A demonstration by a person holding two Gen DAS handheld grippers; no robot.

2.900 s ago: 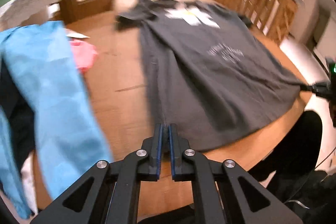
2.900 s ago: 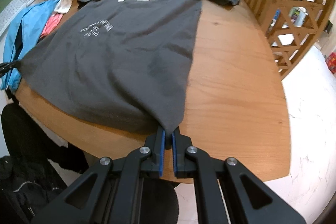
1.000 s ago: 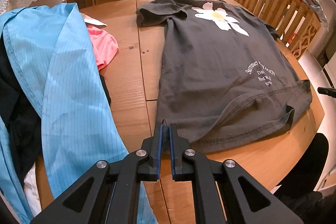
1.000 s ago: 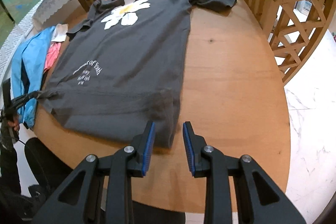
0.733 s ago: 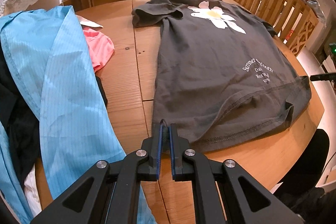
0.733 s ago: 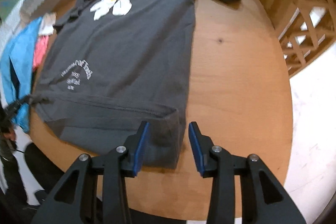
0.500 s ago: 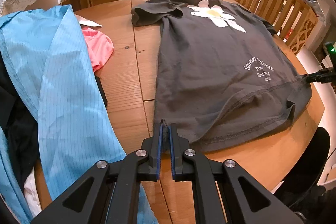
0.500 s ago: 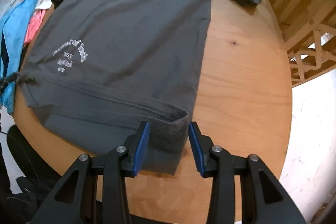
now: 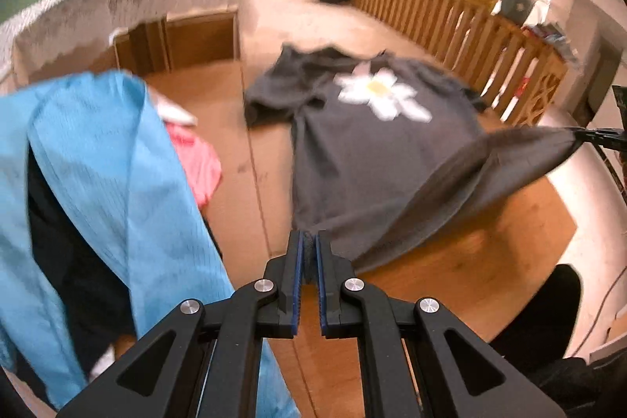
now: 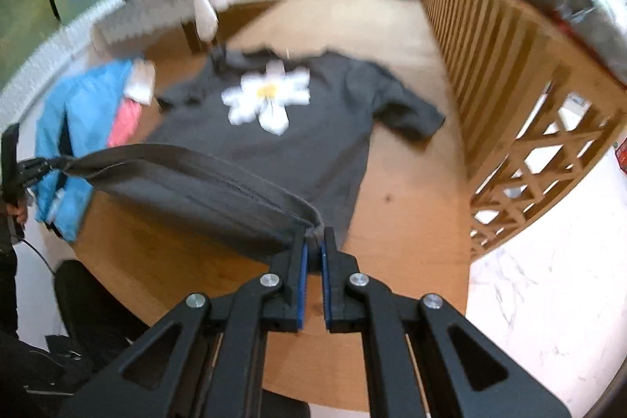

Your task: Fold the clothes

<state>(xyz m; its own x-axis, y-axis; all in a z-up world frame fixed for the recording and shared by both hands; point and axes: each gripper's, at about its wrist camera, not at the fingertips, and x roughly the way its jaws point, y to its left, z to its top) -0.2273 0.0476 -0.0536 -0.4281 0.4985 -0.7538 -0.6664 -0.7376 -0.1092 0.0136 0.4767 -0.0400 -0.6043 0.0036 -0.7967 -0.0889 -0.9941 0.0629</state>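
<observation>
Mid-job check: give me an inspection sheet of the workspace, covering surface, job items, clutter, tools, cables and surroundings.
Surface: round wooden table, bare on its right side.
Job's things: dark grey T-shirt with a white flower print, collar end flat, bottom hem lifted off the table.
Clutter: blue garment and pink cloth beside the shirt; more dark clothing under the blue one.
Tools: left tool shut on one hem corner; right tool shut on the other, jaws just closed.
Cables: a thin dark cable by the person's hand at the table edge.
Surroundings: wooden railing, potted plants, lace-covered table, black bag.
</observation>
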